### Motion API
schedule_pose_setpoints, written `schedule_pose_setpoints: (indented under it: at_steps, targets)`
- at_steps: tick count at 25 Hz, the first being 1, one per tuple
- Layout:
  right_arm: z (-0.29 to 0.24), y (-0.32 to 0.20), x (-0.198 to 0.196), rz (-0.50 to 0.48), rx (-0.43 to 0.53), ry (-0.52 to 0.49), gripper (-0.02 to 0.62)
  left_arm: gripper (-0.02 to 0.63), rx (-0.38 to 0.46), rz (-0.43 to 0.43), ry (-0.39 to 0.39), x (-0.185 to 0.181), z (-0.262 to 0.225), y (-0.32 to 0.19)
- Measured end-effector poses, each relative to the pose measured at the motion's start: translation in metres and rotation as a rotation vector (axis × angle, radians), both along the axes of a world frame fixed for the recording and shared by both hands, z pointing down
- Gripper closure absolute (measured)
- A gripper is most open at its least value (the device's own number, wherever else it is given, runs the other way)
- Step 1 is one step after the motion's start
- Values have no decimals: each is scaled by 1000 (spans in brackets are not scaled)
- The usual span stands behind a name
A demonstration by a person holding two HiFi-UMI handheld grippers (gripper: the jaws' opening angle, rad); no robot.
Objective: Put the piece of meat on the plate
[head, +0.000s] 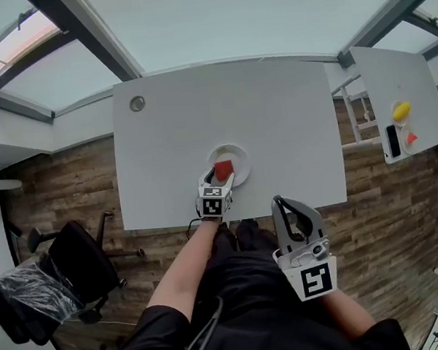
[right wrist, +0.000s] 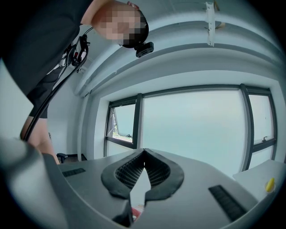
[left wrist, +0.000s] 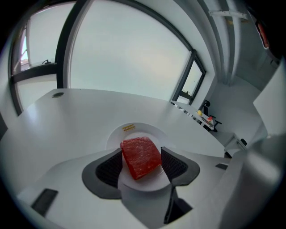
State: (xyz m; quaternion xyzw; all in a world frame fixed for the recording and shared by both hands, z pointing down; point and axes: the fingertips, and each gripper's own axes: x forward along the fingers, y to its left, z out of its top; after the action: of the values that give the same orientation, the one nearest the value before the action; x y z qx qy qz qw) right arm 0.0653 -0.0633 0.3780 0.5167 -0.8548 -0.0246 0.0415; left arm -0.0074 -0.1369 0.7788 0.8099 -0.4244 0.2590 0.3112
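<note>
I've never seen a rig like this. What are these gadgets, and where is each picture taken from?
A person holds a two-jaw tool in each hand. One picture looks down from a camera on the person's head; the others come from cameras riding on each tool. On the white table sits a plate with a red piece of meat lying on it. The left tool holds its jaws apart either side of the meat, not gripping. The right tool is shut, empty, held near the person's lap.
</note>
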Motion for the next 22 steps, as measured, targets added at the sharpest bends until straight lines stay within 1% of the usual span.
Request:
schedule_pose_setpoints:
  at_steps: [2, 6, 8, 13, 15, 17, 20, 22]
  targets:
    - [1, 1, -1, 0, -5, 0, 591, 345, 10, 25, -21, 0, 3, 1]
    - [2, 5, -2, 5, -12, 5, 591, 336, 37, 99, -95, 3, 6, 1]
    - [1, 5, -1, 13, -11, 3, 591, 336, 42, 112, -103, 4, 3, 0]
    - [1, 5, 10, 41, -10, -15, 591, 336, 99, 104, -60, 10, -11, -4]
    - [6, 7, 14, 54, -32, -25, 591, 336, 113, 111, -33, 17, -19, 0]
    - [11, 9, 16, 71, -59, -49, 591, 336, 139, 127, -15, 20, -31, 6]
    - [9, 5, 24, 98, -53, -76, 591, 336, 187, 144, 0, 19, -56, 12]
    - [7, 2, 31, 108, -49, -83, 591, 337, 193, 133, 13, 18, -67, 15]
